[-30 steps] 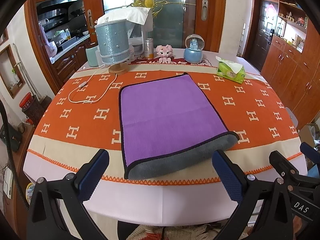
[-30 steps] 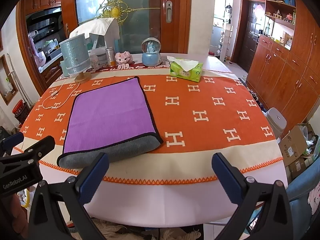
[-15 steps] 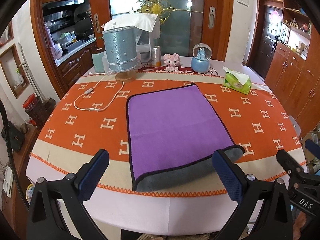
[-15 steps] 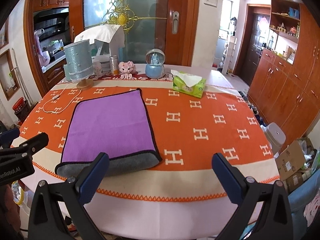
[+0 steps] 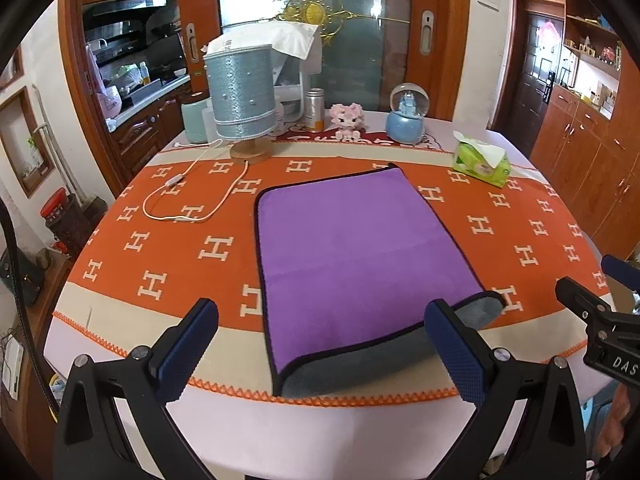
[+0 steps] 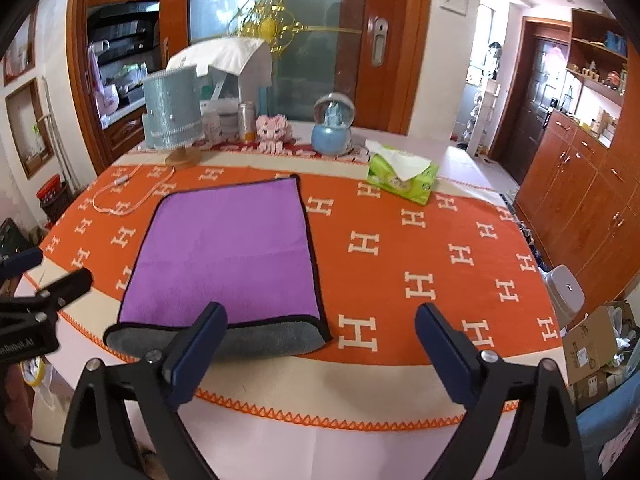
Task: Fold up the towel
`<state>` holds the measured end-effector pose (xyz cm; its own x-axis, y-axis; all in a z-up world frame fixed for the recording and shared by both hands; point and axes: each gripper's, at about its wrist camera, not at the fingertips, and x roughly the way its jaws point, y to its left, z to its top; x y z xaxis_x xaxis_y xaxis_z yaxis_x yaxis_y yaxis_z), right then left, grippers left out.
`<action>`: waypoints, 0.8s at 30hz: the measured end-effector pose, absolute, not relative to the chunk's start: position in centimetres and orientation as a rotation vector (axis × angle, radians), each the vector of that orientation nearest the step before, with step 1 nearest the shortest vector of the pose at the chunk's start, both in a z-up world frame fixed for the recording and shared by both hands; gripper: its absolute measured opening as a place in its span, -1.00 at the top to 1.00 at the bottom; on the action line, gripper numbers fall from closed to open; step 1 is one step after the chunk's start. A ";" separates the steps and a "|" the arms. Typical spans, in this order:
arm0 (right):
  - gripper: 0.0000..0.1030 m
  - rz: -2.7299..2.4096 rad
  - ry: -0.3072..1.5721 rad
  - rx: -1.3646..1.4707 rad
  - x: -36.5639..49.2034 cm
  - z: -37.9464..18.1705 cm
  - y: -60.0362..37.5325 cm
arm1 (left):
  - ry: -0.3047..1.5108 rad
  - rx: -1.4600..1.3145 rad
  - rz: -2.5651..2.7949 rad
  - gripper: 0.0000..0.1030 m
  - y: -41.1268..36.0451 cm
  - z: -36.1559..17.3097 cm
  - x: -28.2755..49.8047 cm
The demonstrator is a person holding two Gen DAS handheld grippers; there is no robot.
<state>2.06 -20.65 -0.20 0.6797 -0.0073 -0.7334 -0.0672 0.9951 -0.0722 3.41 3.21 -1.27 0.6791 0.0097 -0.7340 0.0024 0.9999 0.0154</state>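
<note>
Left wrist view: my left gripper (image 5: 320,344) is spread wide and holds nothing, hovering at the near edge of the towel (image 5: 356,248). The towel lies flat on the orange tablecloth (image 5: 160,256), apparently folded once, its grey roll toward me.

Right wrist view: my right gripper (image 6: 320,340) gapes wide too, empty, right of the towel (image 6: 228,252). I judge 1 fold done, another possibly left.

Both grippers (image 5: 320,344) (image 6: 320,344) moved closer over the towel (image 5: 352,248)
</note>
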 end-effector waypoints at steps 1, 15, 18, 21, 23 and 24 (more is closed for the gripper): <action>-0.81 0.040 0.832 -0.096 2.3 -0.5 -20.7 | 0.820 0.021 0.007 -0.99 3.4 -1.5 3.4; -0.52 0.150 0.979 -0.187 5.6 -7.3 -21.3 | 1.026 -0.100 -0.018 -0.99 9.3 -8.8 4.2; -0.39 0.200 1.007 -0.179 6.5 -8.6 -21.7 | 1.028 -0.112 -0.064 -0.99 10.0 -9.9 3.9; -0.20 0.245 1.034 -0.163 7.6 -9.7 -22.3 | 1.032 -0.139 -0.121 -0.99 10.4 -10.8 3.9; -0.11 0.273 1.049 -0.155 8.1 -10.2 -22.6 | 1.025 -0.153 -0.155 -0.94 10.7 -11.2 3.9; -0.07 0.293 1.055 -0.152 8.3 -10.4 -22.7 | 1.024 -0.156 -0.169 -0.91 10.7 -11.4 4.0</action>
<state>8.34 -22.74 -10.41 0.4594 0.1641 -0.8729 -0.3092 0.9509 0.0160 3.96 10.75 -11.41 0.5091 -0.2122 -0.8341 0.0664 0.9759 -0.2078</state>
